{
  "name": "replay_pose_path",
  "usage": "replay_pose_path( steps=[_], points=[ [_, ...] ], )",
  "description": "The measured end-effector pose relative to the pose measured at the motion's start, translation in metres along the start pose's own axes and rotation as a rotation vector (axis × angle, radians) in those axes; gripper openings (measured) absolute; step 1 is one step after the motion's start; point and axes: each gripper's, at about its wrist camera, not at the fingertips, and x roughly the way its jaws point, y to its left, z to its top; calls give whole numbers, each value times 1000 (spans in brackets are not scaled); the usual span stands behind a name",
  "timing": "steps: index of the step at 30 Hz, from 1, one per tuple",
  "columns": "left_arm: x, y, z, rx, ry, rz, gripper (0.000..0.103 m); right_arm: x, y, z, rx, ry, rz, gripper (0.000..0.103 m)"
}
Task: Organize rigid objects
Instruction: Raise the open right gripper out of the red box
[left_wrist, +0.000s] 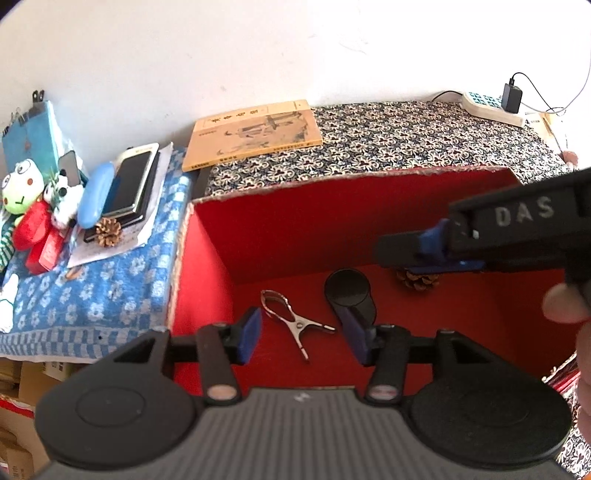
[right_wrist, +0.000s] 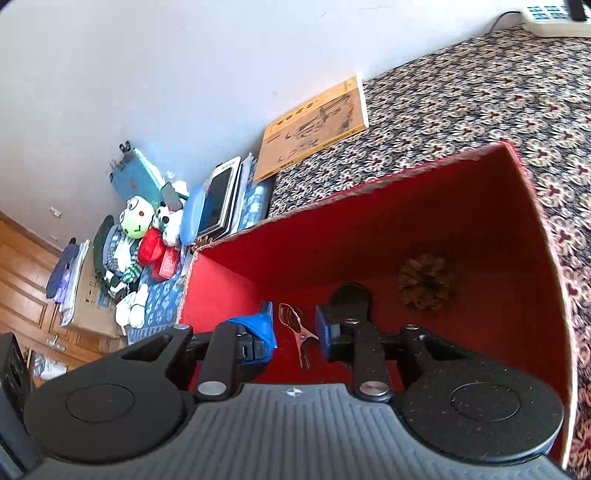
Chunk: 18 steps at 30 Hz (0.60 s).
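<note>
Through the left wrist camera, a dark floral-patterned cloth (left_wrist: 406, 136) is covering the surface below a white wall (left_wrist: 221, 55), with an open red cardboard box (left_wrist: 295, 229) sitting on it. Inside the box are lying a silver metal spring clamp (left_wrist: 291, 321), a black cylindrical container (left_wrist: 351, 295) and a brown pinecone (left_wrist: 417, 280). The left gripper (left_wrist: 303, 334) is hovering above the clamp, jaws about half open and holding nothing. The right gripper (left_wrist: 417, 254) is crossing in from the right; this view alone is showing its outside and a second pinecone (left_wrist: 108, 231) on a blue floral towel (left_wrist: 110, 288).

The right wrist camera alone is showing brown wooden cabinets (right_wrist: 22, 266) at the left. Here the right gripper's (right_wrist: 295, 332) jaws are standing slightly apart and empty over the box.
</note>
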Motion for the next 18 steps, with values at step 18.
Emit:
replay_pose_path(
  steps=[18],
  points=[
    [-27, -8, -8, 5, -32, 41, 61, -36, 22, -31, -77, -128, -93, 10]
  ],
)
